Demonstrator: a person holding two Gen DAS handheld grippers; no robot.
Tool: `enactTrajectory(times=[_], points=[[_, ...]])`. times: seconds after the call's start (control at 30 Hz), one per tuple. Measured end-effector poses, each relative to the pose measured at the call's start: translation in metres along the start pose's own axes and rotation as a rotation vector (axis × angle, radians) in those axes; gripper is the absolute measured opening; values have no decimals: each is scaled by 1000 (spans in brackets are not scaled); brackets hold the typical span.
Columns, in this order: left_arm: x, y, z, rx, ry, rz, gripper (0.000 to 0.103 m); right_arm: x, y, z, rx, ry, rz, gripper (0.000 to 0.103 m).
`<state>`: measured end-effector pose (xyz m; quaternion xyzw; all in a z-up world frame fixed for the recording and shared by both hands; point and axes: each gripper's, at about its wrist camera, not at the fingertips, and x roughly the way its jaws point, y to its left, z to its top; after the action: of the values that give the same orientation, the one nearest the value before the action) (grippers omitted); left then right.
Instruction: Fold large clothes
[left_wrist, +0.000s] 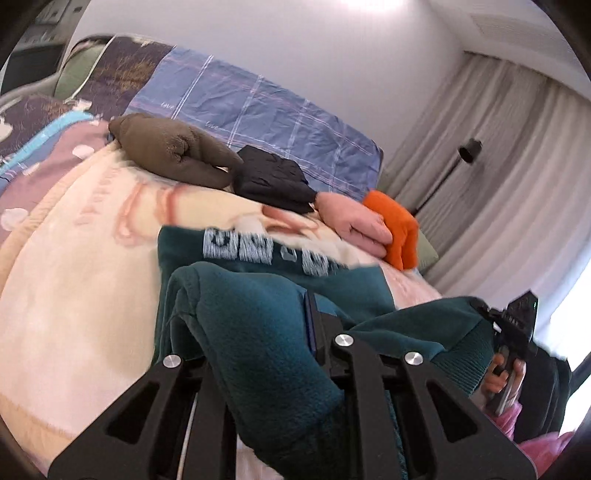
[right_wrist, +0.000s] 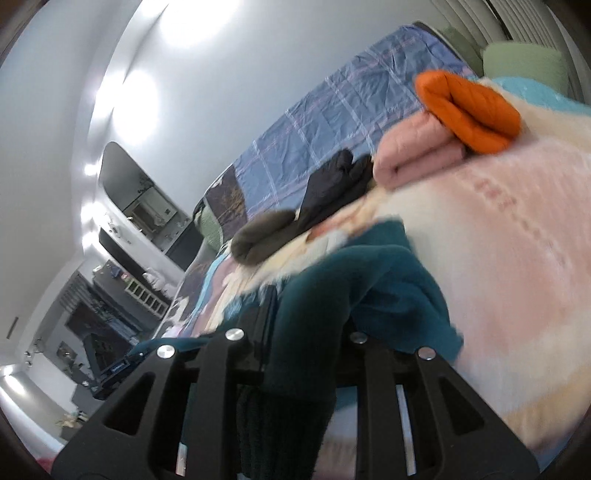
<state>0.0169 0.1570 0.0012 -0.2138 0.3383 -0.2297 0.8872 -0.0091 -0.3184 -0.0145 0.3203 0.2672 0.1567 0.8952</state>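
teal sweater (left_wrist: 258, 321) lies bunched on the cream and pink blanket (left_wrist: 74, 280) that covers the bed, near the blanket's near edge, with both tools gripping it. left gripper (left_wrist: 258, 332) has its fingers closed down on a thick fold of the fleece, the cloth bulging up between them and spilling back over the black linkage. right gripper (right_wrist: 306, 332) is likewise clamped on a ridge of the same fabric, with a ribbed cuff or hem hanging down between its arms.

only the left wrist view shows the pale printed lettering (left_wrist: 266, 247) across the flat part of the sweater, blurred and unreadable, and the other tool at the blanket's right edge, where bare fingers wrap its handle beside pink cloth. it also takes in grey curtains (left_wrist: 480, 177) and a black floor lamp (left_wrist: 467, 151).

only the right wrist view shows the room beyond the bed's far end: a white wall, dark shelving (right_wrist: 110, 302) and clutter.

both views share a row of folded garments along the blanket's far edge: brown (left_wrist: 173, 147), black (left_wrist: 273, 177), pink (left_wrist: 354, 225) and orange (left_wrist: 399, 229), each touching the next, with a blue plaid sheet (left_wrist: 251, 107) behind them.
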Motion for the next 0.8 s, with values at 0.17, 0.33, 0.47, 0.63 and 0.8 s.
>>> enactTrajectory(times=[0.17, 0.33, 0.47, 0.63, 0.8], points=[[89, 36, 40, -83, 74, 76, 19, 94, -43, 35, 69, 86, -158, 22], [129, 72, 26, -154, 107, 87, 23, 142, -91, 15, 173, 167, -187, 25], [114, 69, 24, -109, 100, 48, 25, 132, -84, 20, 112, 197, -146, 30], [87, 51, 13, -69, 78, 22, 46, 104, -58, 16, 22, 184, -97, 65], [58, 36, -15, -12, 79, 19, 61, 79, -42, 0, -71, 180, -114, 73]])
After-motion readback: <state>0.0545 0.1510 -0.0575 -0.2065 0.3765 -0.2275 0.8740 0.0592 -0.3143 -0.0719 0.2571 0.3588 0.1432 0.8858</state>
